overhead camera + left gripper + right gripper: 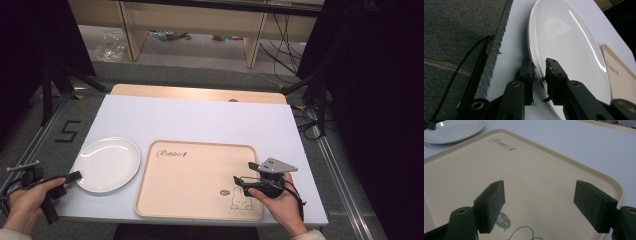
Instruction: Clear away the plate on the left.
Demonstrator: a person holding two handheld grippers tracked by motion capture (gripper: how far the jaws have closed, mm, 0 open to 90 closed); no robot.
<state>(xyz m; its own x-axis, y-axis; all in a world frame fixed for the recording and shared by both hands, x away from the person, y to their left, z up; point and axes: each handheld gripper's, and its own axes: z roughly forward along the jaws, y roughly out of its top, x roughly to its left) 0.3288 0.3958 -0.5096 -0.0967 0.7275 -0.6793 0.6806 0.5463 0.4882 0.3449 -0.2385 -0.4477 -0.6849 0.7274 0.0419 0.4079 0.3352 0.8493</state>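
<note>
A white plate (pixel 107 162) lies flat on the white table top, left of a cream tray (pixel 195 165) printed with a rabbit. At the plate's near-left rim sits my left gripper (pixel 75 176). In the left gripper view the plate (pixel 566 42) has its rim between the jaws of that gripper (pixel 539 72), one pad under the rim and one over it, with a thin gap still showing. My right gripper (pixel 243 171) hovers over the tray's right part. Its jaws (pixel 539 205) stand wide open above the tray (pixel 536 170) with nothing between them.
The white table top (pixel 200 117) has bare room behind the plate and tray. Its left edge (pixel 499 52) drops to grey floor, where a black cable (pixel 454 77) runs. Wooden furniture legs and cables stand beyond the table's far edge.
</note>
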